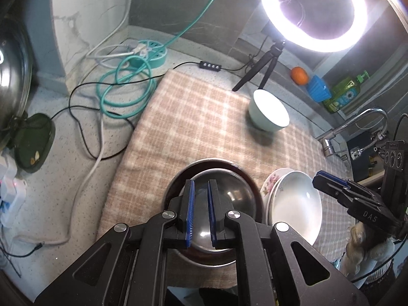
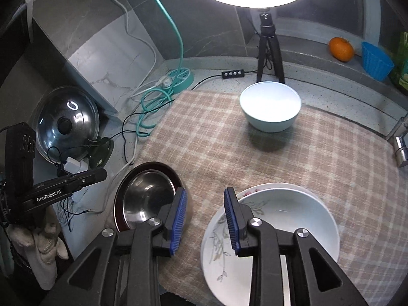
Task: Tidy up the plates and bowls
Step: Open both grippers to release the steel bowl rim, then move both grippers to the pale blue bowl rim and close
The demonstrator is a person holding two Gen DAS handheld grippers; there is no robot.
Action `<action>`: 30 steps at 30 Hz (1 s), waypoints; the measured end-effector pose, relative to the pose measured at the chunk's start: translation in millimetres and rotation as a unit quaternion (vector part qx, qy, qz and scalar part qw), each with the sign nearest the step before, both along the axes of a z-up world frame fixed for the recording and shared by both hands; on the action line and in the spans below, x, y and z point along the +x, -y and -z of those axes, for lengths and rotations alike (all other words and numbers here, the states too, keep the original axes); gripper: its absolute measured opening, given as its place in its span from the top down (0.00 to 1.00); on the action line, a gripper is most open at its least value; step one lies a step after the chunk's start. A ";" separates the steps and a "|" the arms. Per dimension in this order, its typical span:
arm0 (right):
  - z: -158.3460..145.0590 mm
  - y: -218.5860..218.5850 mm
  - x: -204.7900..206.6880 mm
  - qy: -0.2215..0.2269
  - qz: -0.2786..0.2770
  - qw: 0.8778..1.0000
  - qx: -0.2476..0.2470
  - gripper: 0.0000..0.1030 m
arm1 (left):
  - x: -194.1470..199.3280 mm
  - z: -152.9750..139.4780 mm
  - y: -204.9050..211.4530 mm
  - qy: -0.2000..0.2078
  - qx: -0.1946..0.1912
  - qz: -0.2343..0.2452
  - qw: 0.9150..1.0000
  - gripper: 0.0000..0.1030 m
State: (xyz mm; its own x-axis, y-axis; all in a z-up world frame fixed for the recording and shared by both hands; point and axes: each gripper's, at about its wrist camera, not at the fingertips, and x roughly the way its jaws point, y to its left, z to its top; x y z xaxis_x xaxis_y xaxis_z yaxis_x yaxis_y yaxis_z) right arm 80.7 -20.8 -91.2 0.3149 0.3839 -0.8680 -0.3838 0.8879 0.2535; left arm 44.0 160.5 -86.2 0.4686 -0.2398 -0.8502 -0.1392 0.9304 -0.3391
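A steel bowl (image 1: 229, 199) sits inside a dark red plate (image 1: 255, 186) at the near left of the checked cloth. My left gripper (image 1: 201, 182) hovers above it, shut, with nothing between its fingers. To the right, a white bowl (image 2: 280, 216) with a grey plant pattern rests on a floral plate (image 1: 270, 183). My right gripper (image 2: 205, 191) hangs over the cloth between the steel bowl (image 2: 148, 199) and the white bowl, open and holding nothing. Its right finger lies over the white bowl's left rim in this view. A pale teal bowl (image 2: 270, 107) stands alone at the far side.
The checked cloth (image 2: 255, 158) covers the counter. A ring light on a tripod (image 2: 267, 51) stands behind the teal bowl. Cables and a teal power hub (image 1: 148, 53) lie far left, beside a pot lid (image 2: 66, 125). A faucet (image 1: 357, 125) is at the right.
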 end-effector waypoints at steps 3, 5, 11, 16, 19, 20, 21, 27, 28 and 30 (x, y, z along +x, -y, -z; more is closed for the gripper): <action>-12.2 22.0 5.5 0.013 0.024 1.000 0.009 0.73 | 12.1 -4.7 9.9 0.003 -0.006 0.011 1.000 0.92; -22.1 38.6 10.3 0.027 0.045 0.998 0.017 0.73 | 21.6 -7.5 17.0 0.003 -0.012 0.020 1.000 0.92; -46.9 77.7 30.4 0.047 0.081 0.995 0.046 0.73 | 56.2 -17.8 42.8 0.005 -0.032 0.054 0.998 0.92; -51.7 96.9 58.6 0.036 0.101 0.993 0.050 0.73 | 90.3 -26.7 62.8 0.016 -0.020 0.066 0.998 0.92; -41.2 107.9 79.0 0.012 0.116 0.991 0.064 0.73 | 114.6 -23.5 72.5 0.012 -0.026 0.072 0.997 0.92; -36.0 111.7 86.9 0.000 0.120 0.990 0.074 0.73 | 123.6 -21.2 75.9 0.008 -0.029 0.076 0.997 0.91; -30.8 114.1 93.7 -0.009 0.124 0.989 0.081 0.73 | 132.3 -18.0 78.4 0.005 -0.028 0.078 0.997 0.91; 4.4 121.0 137.2 -0.046 0.147 0.983 0.099 0.73 | 181.2 9.2 84.5 -0.027 -0.021 0.066 0.997 0.91; 8.9 120.0 141.9 -0.046 0.147 0.984 0.094 0.73 | 187.8 13.9 86.5 -0.031 -0.015 0.068 0.997 0.91; 19.5 116.9 151.0 -0.050 0.145 0.984 0.086 0.73 | 199.5 24.5 89.2 -0.041 -0.005 0.066 0.997 0.91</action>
State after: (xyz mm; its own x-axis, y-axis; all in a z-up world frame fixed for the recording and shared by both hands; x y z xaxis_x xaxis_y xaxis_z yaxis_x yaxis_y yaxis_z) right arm 231.7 -137.7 -110.7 0.3485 0.4341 -0.8307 -0.0858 0.8974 0.4329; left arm 243.5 71.3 -110.7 0.3619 -0.3031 -0.8815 -0.0434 0.9391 -0.3408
